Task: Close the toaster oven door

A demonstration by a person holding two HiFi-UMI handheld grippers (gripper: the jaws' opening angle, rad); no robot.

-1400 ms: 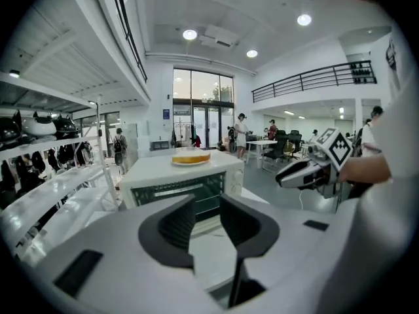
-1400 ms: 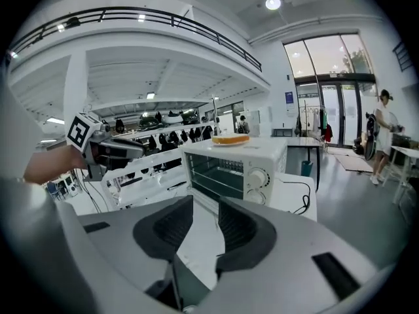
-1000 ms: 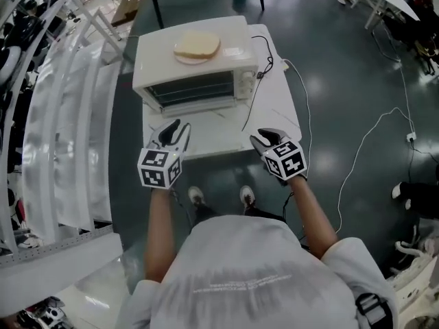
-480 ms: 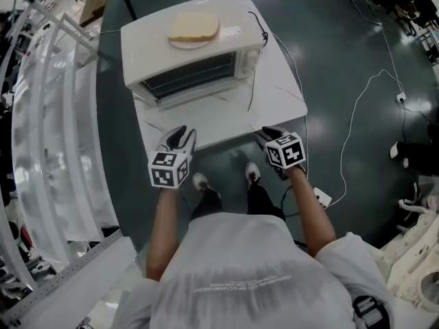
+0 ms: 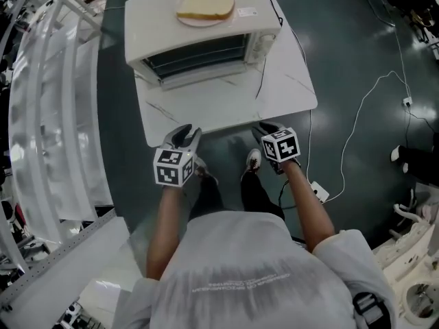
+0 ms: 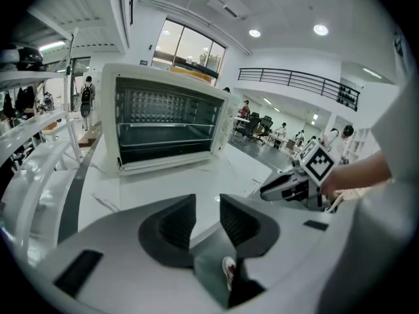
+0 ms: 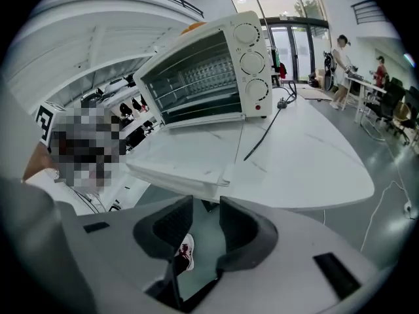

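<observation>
The white toaster oven (image 5: 158,26) stands at the far side of the white table (image 5: 226,105), a slice of bread (image 5: 204,3) on a plate on its top. Its glass door (image 6: 163,126) looks upright against the front, with the racks showing through it. Three knobs (image 7: 252,61) run down its right side. My left gripper (image 5: 184,136) hovers at the table's near edge, open and empty. My right gripper (image 5: 264,130) is level with it at that edge, also open with nothing between its fingers. Both are well short of the oven.
A black cable (image 5: 264,74) runs from the oven's right side across the table. White shelving (image 5: 55,115) lines the left. A white cord (image 5: 357,129) trails over the dark floor at right. The person's shoes (image 5: 252,160) show below the table edge.
Both grippers have drawn back from over the table to its near edge. The oven now sits farther away in view.
</observation>
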